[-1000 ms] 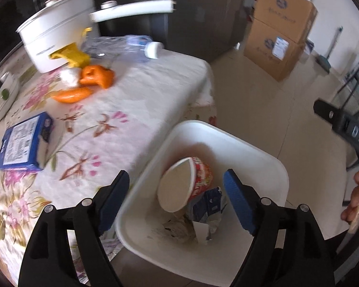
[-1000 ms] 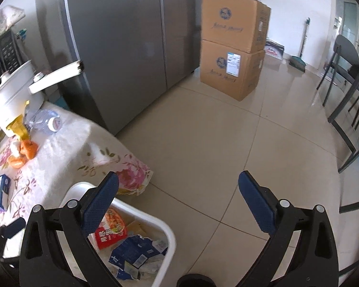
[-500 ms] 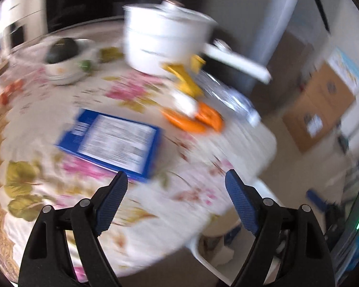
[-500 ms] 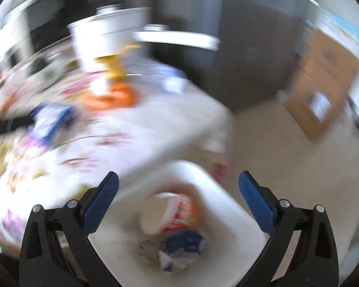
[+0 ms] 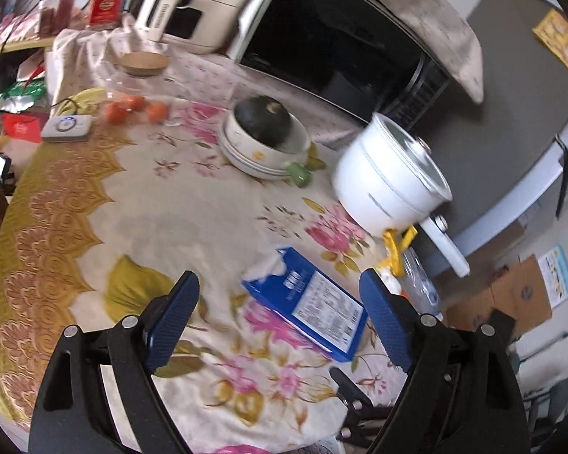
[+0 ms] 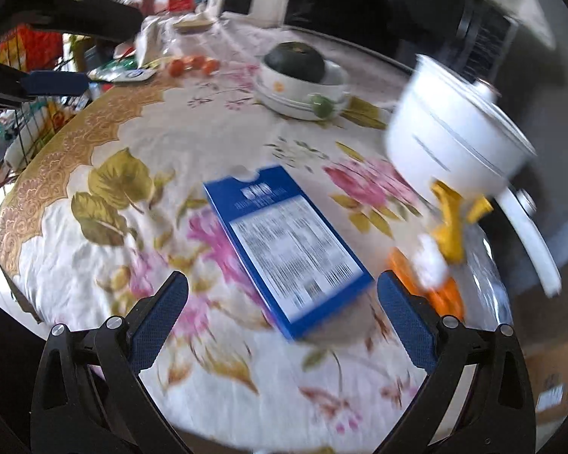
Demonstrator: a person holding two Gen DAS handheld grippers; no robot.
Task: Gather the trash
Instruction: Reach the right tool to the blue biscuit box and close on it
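A flat blue box [image 5: 308, 308] with a white printed label lies on the floral tablecloth [image 5: 170, 204]. It shows in the right wrist view [image 6: 286, 244] too, straight ahead between my fingers. My left gripper [image 5: 280, 321] is open and empty, hovering above the table with the box between and just beyond its fingertips. My right gripper [image 6: 282, 319] is open and empty, just short of the box. Yellow, white and orange scraps [image 6: 441, 249] and a clear plastic bottle [image 5: 420, 283] lie beside the white pot. The trash bin is out of view.
A white pot with a long handle [image 5: 392, 181] stands right of the box. A bowl holding a dark squash [image 5: 265, 136] sits behind. A microwave [image 5: 333, 41], a jar [image 5: 144, 75] with orange fruit and a white device [image 5: 67, 128] stand farther back.
Both grippers swung from the white bin by the table's edge over to the tabletop. The blue box now lies straight ahead of both. Both stayed open.
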